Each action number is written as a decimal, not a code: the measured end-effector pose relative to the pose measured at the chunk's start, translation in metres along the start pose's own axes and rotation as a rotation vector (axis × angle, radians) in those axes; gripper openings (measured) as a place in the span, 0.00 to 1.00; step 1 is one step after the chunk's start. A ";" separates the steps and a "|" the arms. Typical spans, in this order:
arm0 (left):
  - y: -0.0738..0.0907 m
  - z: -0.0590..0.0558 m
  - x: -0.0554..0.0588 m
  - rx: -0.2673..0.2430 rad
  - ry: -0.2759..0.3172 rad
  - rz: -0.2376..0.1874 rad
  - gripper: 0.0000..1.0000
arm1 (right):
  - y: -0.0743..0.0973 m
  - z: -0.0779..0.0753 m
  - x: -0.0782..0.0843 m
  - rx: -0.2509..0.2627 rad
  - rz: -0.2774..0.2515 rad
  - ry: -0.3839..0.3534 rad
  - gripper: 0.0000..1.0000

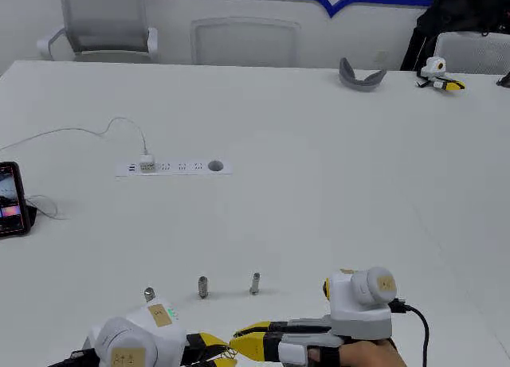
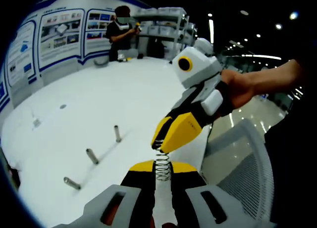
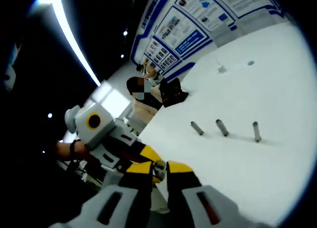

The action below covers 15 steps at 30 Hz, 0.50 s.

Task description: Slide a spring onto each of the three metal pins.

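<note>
Our left gripper (image 2: 162,172) pinches the spring (image 2: 162,163) at bottom centre, and our right gripper (image 2: 159,144) nips its top coil. The pins (image 2: 92,156) stand at lower left, well apart from it. We should keep the spring straight, pass it cleanly, then line its bore over one pin.

no legible text or labels

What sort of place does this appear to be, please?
Probably an office meeting or demonstration room: a large white table, office chairs along its far side, and information posters on the wall.
</note>
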<state>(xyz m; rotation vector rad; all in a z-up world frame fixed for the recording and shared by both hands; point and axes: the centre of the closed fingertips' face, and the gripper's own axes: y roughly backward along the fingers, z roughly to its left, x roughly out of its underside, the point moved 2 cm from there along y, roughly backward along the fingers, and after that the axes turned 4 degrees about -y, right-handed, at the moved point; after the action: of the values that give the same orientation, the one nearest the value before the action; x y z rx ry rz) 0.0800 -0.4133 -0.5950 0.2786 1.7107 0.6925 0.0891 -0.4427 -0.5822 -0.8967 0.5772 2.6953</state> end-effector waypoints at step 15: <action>0.000 -0.008 -0.013 0.061 -0.056 -0.024 0.10 | 0.005 0.019 -0.004 -0.003 0.374 0.453 0.12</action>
<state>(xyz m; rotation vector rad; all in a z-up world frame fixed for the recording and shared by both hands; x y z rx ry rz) 0.0758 -0.4220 -0.5837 0.3167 1.6806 0.6099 0.0810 -0.4389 -0.5647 -1.5561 0.9110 2.8112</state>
